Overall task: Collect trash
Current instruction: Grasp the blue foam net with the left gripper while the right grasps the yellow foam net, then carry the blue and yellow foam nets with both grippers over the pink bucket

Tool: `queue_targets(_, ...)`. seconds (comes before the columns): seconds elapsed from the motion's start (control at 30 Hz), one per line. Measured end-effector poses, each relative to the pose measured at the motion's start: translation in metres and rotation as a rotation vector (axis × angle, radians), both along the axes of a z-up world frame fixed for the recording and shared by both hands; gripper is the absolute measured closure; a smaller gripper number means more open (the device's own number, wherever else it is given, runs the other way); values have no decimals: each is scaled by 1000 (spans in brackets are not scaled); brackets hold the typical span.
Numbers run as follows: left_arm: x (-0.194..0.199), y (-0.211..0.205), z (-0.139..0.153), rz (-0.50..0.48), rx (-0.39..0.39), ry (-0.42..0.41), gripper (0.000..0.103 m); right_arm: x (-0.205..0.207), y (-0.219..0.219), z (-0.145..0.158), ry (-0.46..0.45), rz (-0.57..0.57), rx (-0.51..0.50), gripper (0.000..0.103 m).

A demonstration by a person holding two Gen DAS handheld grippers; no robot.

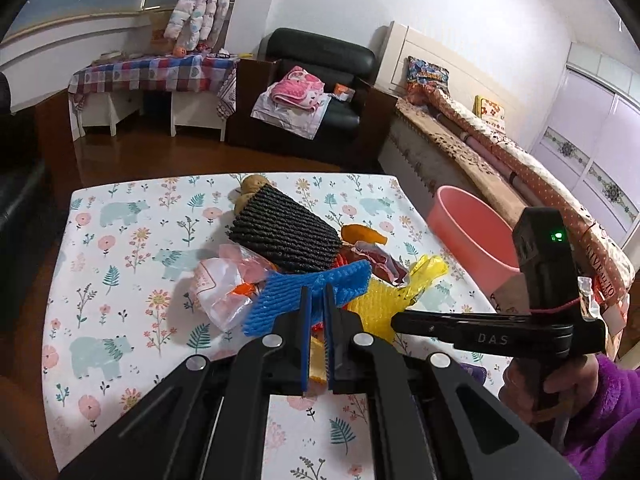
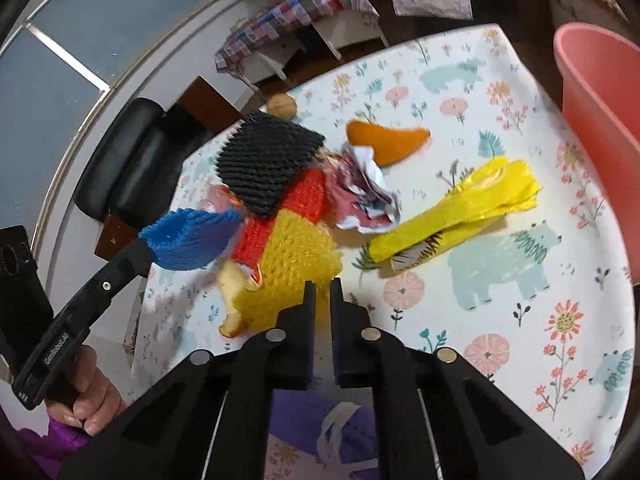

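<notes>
A pile of trash lies on the floral tablecloth [image 1: 120, 248]: black foam net [image 1: 284, 232], blue foam net [image 1: 312, 292], yellow foam net [image 2: 292, 264], red foam net [image 2: 304, 196], yellow plastic bag [image 2: 460, 212], crumpled wrapper [image 2: 360, 196], orange peel [image 2: 384, 140] and clear plastic bag [image 1: 224, 284]. My left gripper [image 1: 318, 292] is shut on the blue foam net, lifted slightly; it shows in the right wrist view [image 2: 160, 236]. My right gripper [image 2: 322, 284] is nearly shut and empty, over the yellow foam net's near edge; it also shows in the left wrist view [image 1: 396, 320].
A pink bin [image 1: 472, 236] stands off the table's right edge, also in the right wrist view [image 2: 592, 92]. A walnut-like object [image 2: 282, 106] lies at the far table edge. Beyond are a black armchair [image 1: 320, 80], a bed [image 1: 500, 152] and a checked side table [image 1: 152, 72].
</notes>
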State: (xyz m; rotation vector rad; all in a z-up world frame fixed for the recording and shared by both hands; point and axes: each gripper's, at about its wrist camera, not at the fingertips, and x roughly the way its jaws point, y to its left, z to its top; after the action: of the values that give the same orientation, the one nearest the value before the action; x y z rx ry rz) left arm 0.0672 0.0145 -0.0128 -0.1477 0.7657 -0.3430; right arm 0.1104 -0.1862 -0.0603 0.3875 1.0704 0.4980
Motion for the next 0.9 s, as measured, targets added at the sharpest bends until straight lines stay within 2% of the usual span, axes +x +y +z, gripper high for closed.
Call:
queue_targets(0.27,-10,9,20,26,-28,-38,98,-17,-7,36,-133,-15,-58,98)
queue_targets(0.53,-12,-3,49,5,-46,-88,98,-28,-44,67,-226,-121,-77,98)
queue_targets(0.9,4,-69,83,-96,-59,-124,98,-35,-116,90,-307,-301,-119,99)
